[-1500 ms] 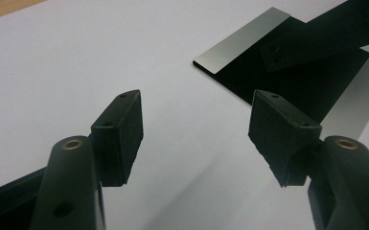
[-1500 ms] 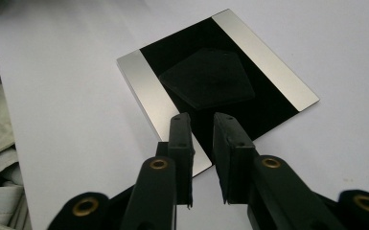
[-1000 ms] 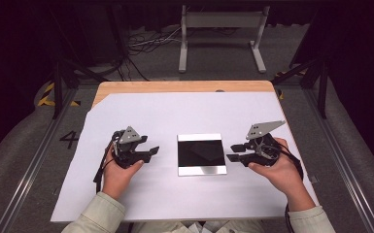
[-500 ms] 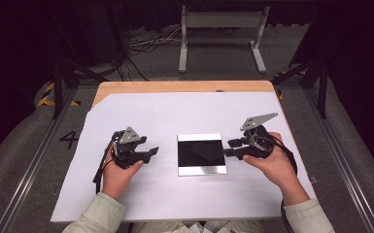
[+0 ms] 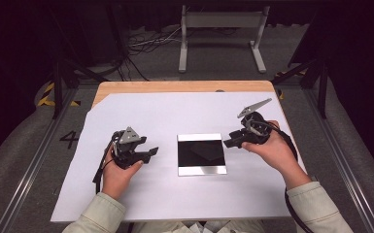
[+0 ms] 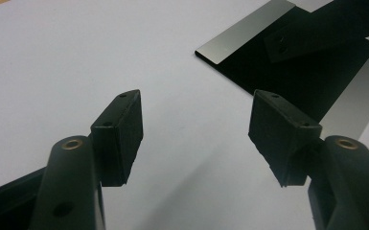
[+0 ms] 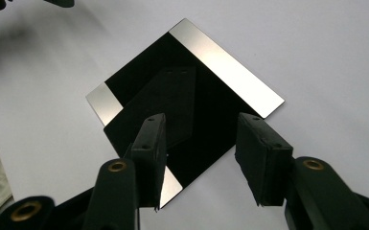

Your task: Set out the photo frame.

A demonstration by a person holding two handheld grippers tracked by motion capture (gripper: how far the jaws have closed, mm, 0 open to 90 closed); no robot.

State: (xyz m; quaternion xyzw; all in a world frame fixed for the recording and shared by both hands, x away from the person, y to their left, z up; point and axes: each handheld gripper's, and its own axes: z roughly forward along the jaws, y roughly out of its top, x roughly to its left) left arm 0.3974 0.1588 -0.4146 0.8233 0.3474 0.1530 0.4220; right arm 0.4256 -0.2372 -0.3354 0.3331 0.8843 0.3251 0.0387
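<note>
Plate: a flat square mirror plate point(image 5: 201, 154) lies on the white sheet point(image 5: 175, 116) at the middle of the desk point(image 5: 126, 87), between the two grippers; its face reflects dark, with bright strips along two edges.
Right gripper: the right gripper point(image 5: 229, 142) sits at 3 o'clock of the plate, tips just at its right edge. In the right gripper view its jaws stand moderately apart over the plate's point(image 7: 187, 100) near corner, with nothing pinched between them.
Change, right: against the earlier high views this hand has come in toward the plate from farther out at 3 o'clock, and its jaws have just been opening, empty.
Left gripper: the left gripper point(image 5: 151, 152) rests at 9 o'clock of the plate, apart from it, jaws wide and empty; in its own view the plate point(image 6: 297, 67) lies ahead toward 1 o'clock.
Change, left: none; same spot as before.
Meaning: the right side looks to be setting up a grasp on the plate's edge. The plate lies flat, so a jaw probably has to slip under the rim, and no lift has begun.
</note>
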